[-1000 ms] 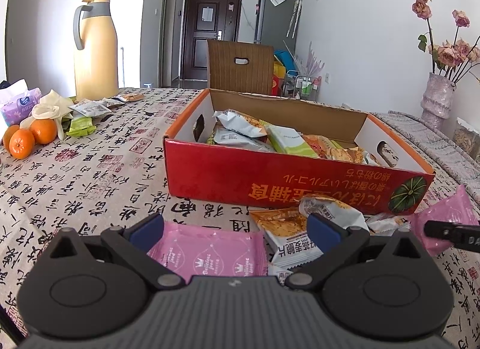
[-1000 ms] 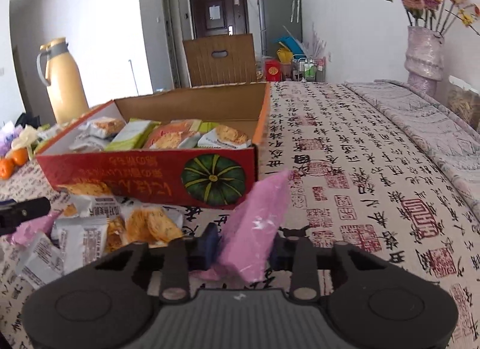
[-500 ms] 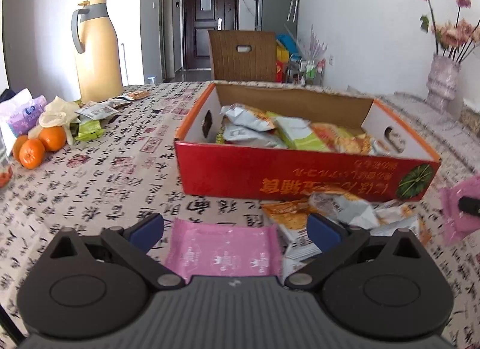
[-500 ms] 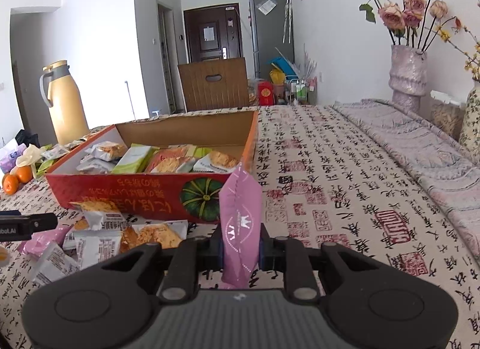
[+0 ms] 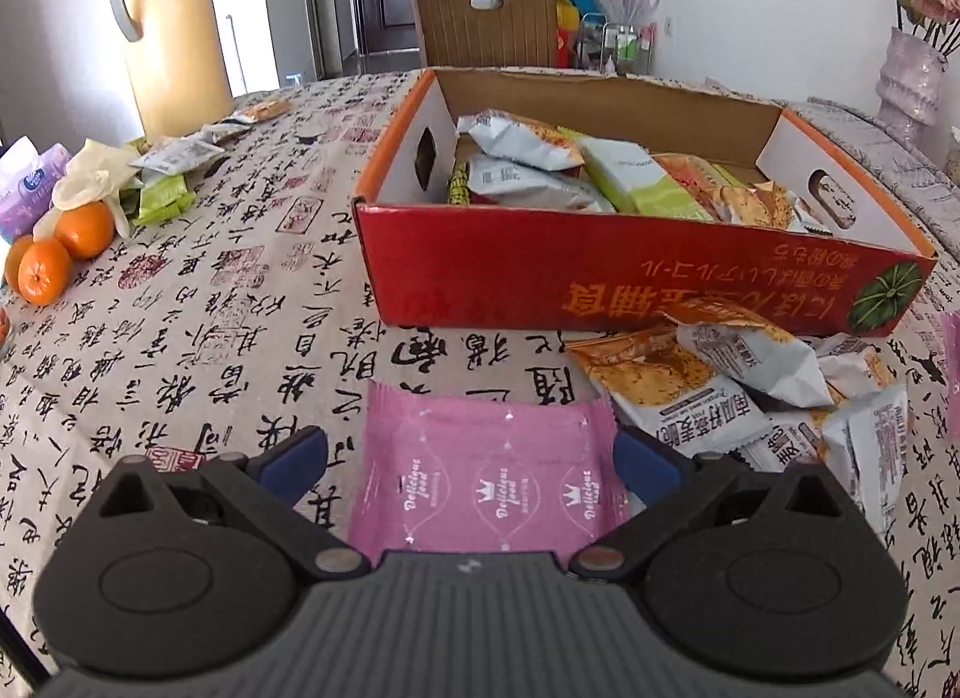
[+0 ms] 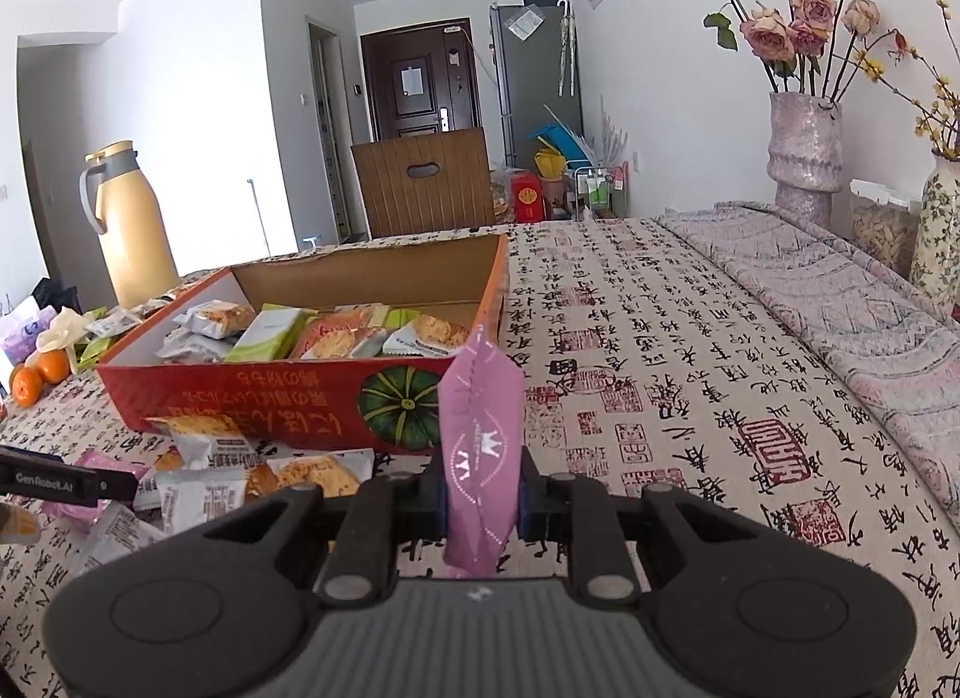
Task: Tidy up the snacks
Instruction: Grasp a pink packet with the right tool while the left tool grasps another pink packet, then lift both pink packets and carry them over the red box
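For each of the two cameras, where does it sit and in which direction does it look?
Left wrist view: sits on the left gripper, looking down over a flat pink packet toward the red box; its open blue fingers show.
Right wrist view: sits on the right gripper, shut on an upright pink packet, looking across the table past the box's corner.
Shared: red box, yellow jug, oranges, loose packets.

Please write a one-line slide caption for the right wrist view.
Right gripper pinches a pink snack packet upright beside the red snack box on the table.
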Demonstrator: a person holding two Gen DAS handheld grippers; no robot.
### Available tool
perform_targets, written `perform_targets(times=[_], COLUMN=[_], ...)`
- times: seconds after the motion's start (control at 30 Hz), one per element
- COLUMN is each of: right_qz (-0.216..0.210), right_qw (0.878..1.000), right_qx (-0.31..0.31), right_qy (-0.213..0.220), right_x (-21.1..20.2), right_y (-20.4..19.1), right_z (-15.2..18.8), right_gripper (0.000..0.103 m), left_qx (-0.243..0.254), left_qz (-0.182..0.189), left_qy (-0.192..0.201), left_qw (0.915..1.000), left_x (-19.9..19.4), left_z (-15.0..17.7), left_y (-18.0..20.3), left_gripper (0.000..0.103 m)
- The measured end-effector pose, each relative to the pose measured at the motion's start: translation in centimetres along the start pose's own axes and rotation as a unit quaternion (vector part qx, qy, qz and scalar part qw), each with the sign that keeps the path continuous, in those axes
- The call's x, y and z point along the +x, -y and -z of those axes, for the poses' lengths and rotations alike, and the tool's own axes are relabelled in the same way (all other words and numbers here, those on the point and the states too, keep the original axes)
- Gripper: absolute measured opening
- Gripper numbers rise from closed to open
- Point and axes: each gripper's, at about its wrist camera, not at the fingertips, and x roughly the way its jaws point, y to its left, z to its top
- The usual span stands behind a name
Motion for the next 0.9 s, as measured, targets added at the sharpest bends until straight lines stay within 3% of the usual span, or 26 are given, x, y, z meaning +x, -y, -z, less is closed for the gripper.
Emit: perform_targets(times=[0.2,0.5,0.73,0.9], right_qz=[0.001,-0.001,-0.001,-0.002], right_qw=[1.0,1.0,1.0,1.0], right_qx=[0.002,0.003,0.004,0.002], right_qy=[-0.001,-0.005,-0.005,-0.005], right_x=[0.0,0.2,0.2,0.2], right_y=[0.0,-0.1,-0.1,-0.3], right_z=[0.2,0.4,0.4,0.6], right_gripper=[0.019,0.019,0.019,0.019], left_qx=[-0.006,-0.008,-0.001,-0.003], left_qz=[0.005,0.006,0.02,0.023], left_qy=[-0.022,-0.014,0.001,0.006], left_qw=[0.9997,0.9998,0.9998,0.9997], left_x=[1.0,0.8,-0.2,-0.6], left_z=[0.3,0.7,1.1,1.4], left_y=[-0.2,0.0,0.7,0.8], left_gripper=[0.103,0.102,0.077,0.07])
